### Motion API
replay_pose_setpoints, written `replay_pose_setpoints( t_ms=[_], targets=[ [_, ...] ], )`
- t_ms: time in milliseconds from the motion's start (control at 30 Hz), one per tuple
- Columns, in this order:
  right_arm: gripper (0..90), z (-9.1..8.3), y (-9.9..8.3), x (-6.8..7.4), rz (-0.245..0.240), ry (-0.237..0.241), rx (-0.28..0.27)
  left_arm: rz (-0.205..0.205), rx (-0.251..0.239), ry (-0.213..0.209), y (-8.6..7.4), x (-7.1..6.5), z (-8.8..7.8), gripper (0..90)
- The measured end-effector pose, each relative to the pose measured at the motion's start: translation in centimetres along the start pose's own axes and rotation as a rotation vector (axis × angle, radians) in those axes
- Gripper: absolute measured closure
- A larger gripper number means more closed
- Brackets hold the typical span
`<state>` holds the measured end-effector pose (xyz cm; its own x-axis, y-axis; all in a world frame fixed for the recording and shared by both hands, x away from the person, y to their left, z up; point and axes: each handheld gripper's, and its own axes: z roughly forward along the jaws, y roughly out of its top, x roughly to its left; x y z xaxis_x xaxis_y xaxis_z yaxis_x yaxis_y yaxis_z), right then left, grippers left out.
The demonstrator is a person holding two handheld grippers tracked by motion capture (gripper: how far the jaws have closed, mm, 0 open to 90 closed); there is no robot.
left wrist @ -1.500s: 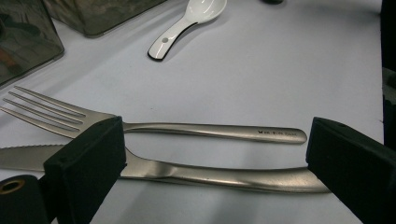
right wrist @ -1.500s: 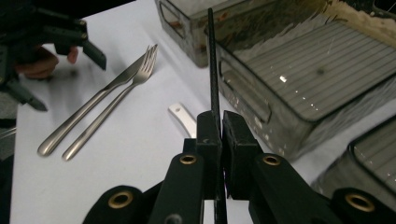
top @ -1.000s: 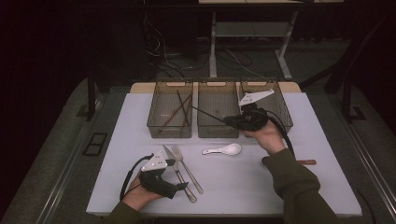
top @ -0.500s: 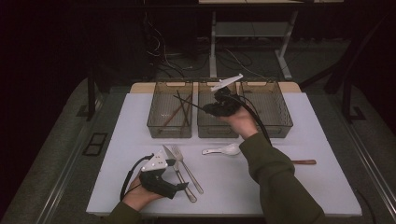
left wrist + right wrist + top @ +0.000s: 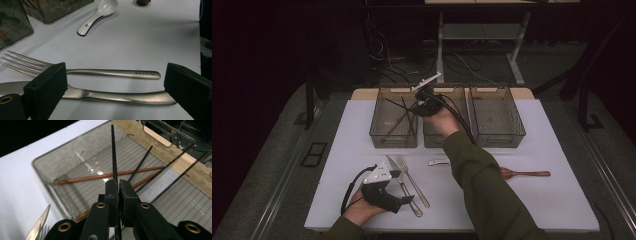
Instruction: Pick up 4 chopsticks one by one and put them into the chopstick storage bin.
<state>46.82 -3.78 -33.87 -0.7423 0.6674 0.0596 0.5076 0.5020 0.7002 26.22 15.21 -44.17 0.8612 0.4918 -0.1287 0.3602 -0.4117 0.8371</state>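
Note:
My right gripper [image 5: 419, 106] hovers over the left clear bin [image 5: 377, 136] at the back of the table. It is shut on a thin black chopstick [image 5: 113, 152], whose long end slants into the bin. Inside that bin lie brown chopsticks [image 5: 107, 175] and another black chopstick [image 5: 141, 163]. My left gripper [image 5: 404, 188] rests low at the table's front left, jaws open wide. The knife's handle [image 5: 112, 97] lies between the pads, untouched. A fork [image 5: 110, 72] lies just beyond the knife.
A middle bin [image 5: 434, 144] and a right bin [image 5: 498, 142] stand beside the left one. A white spoon [image 5: 100, 12] lies mid-table, partly hidden behind the right forearm in the high view. A brown wooden spoon [image 5: 526, 174] lies at the right.
The right hand has swung left from near the right bin to above the left bin, carrying the black chopstick. The left hand has stayed put.

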Motion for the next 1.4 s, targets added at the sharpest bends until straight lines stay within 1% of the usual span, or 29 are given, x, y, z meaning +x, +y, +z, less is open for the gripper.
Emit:
replay_pose_setpoints(
  t_ms=[67,200,233,333,467,500,633,667,767,800,900,1033,1067,1133,1167,1200,1233,1300,1400],
  targets=[
    [85.5,0.9,0.4,0.1,0.004,-0.006,0.007,0.006,-0.001,0.001,0.0,0.0,0.0,4.2],
    [85.4,2.8,1.2,0.3,0.034,-0.043,0.035,0.007,0.000,0.001,0.0,0.0,0.0,4.2],
    [85.5,3.2,1.3,0.3,0.035,-0.046,0.040,0.007,-0.001,0.000,0.0,0.0,0.0,4.2],
    [85.4,4.3,1.6,0.5,0.059,-0.065,0.059,0.008,0.002,-0.002,0.0,0.0,0.1,4.2],
    [85.3,5.6,1.8,0.8,0.072,-0.060,0.075,0.012,-0.002,-0.003,0.2,-0.2,0.2,4.2],
    [85.3,6.0,1.9,0.9,0.075,-0.066,0.083,0.012,-0.003,-0.004,0.2,-0.2,0.2,4.2],
    [84.4,6.6,2.1,1.4,0.069,-0.059,0.090,0.018,0.004,-0.006,0.1,-0.2,0.2,4.2],
    [82.6,6.7,2.2,1.4,0.065,-0.057,0.086,0.017,0.004,-0.005,0.1,-0.2,0.2,4.2],
    [72.6,6.5,2.1,1.2,0.070,-0.039,0.072,0.012,-0.001,-0.005,0.1,-0.2,0.2,4.2],
    [70.5,6.4,2.1,1.2,0.075,-0.033,0.064,0.013,-0.001,-0.005,0.1,-0.2,0.2,4.2],
    [63.1,5.8,2.0,1.0,0.068,0.011,0.037,0.013,0.000,-0.004,0.1,-0.1,0.1,4.2],
    [53.4,4.7,1.7,0.8,0.068,0.051,0.001,0.013,0.001,-0.003,0.0,-0.1,0.1,4.2],
    [51.4,4.4,1.6,0.7,0.070,0.065,-0.008,0.014,0.002,-0.003,0.0,-0.1,0.0,4.2],
    [48.1,3.8,1.3,0.5,0.064,0.078,-0.024,0.013,0.002,-0.003,0.0,-0.1,0.0,4.2],
    [46.3,3.5,1.1,0.4,0.053,0.086,-0.031,0.009,0.003,-0.003,0.0,-0.1,0.0,4.2],
    [45.2,3.2,0.9,0.4,0.053,0.086,-0.037,0.007,0.003,-0.002,0.0,-0.1,0.0,4.2],
    [44.1,2.8,0.7,0.3,0.044,0.094,-0.050,0.012,0.008,-0.001,0.0,0.0,0.0,4.2],
    [41.8,2.2,0.2,0.1,0.044,0.111,-0.067,0.012,0.009,0.000,0.0,-0.1,0.0,4.2],
    [38.9,1.1,-0.5,0.0,0.029,0.118,-0.090,0.013,0.010,0.002,0.0,-0.1,0.0,4.2]
  ],
)
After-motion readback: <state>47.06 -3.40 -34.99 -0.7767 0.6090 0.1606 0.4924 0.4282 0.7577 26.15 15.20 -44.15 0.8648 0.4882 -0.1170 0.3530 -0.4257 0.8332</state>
